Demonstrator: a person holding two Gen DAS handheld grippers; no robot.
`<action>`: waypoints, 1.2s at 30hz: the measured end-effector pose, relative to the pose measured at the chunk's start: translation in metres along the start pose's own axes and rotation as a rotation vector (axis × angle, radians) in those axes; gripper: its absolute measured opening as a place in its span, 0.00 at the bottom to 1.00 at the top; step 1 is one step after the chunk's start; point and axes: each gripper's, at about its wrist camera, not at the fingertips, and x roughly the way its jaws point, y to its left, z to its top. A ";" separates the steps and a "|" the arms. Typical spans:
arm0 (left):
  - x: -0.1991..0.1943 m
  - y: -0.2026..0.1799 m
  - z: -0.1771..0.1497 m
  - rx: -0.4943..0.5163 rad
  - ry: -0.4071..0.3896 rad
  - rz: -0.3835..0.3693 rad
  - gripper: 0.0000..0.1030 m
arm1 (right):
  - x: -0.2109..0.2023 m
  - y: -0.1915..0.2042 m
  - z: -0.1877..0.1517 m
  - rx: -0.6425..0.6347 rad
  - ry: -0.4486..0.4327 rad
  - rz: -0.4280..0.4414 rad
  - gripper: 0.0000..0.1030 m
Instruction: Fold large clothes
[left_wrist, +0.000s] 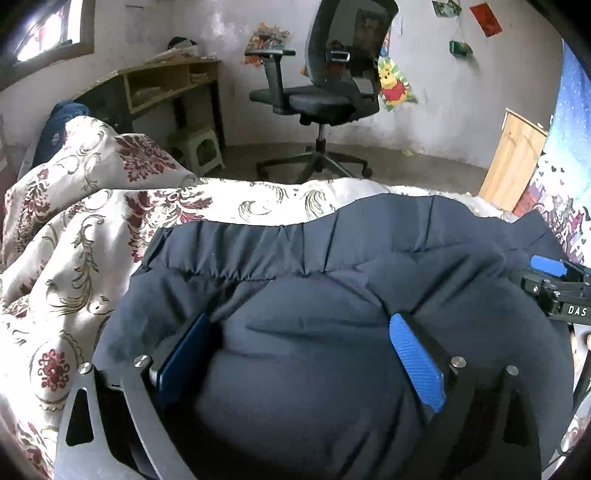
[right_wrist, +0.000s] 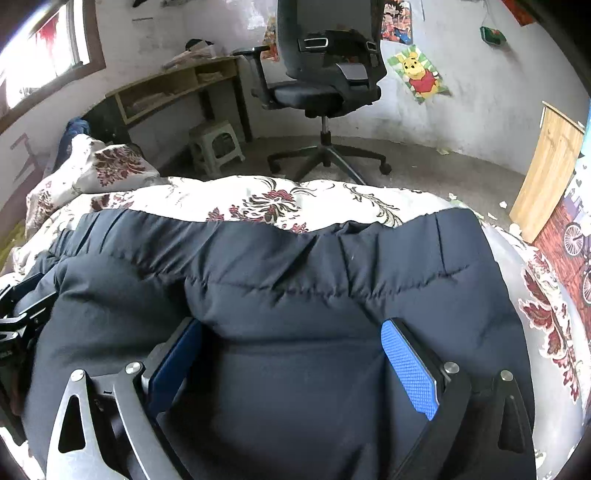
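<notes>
Here, a dark navy padded jacket (left_wrist: 314, 280) lies on a bed's floral bedspread (left_wrist: 74, 236). The left hand-held gripper (left_wrist: 299, 354) and right hand-held gripper (right_wrist: 291, 358) rest over it, jaws spread wide, gripping nothing.

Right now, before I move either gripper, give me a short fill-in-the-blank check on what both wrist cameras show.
1. The dark navy padded garment lies on a floral-patterned ____.
2. Both the left gripper and the right gripper have their jaws ____.
3. The pads on the gripper fingers are coloured ____.
4. Beyond the bed stands a black swivel office ____.

Missing words: bedspread; open; blue; chair
</notes>
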 end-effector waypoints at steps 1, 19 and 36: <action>0.003 0.000 0.000 0.001 0.006 -0.004 0.97 | 0.002 0.001 0.000 -0.007 -0.002 -0.001 0.95; 0.016 0.000 -0.003 -0.014 -0.011 -0.025 0.99 | 0.018 0.000 -0.006 -0.015 -0.028 0.026 0.97; 0.017 -0.002 -0.007 -0.015 -0.018 -0.026 0.99 | 0.018 -0.002 -0.010 -0.014 -0.017 0.031 0.98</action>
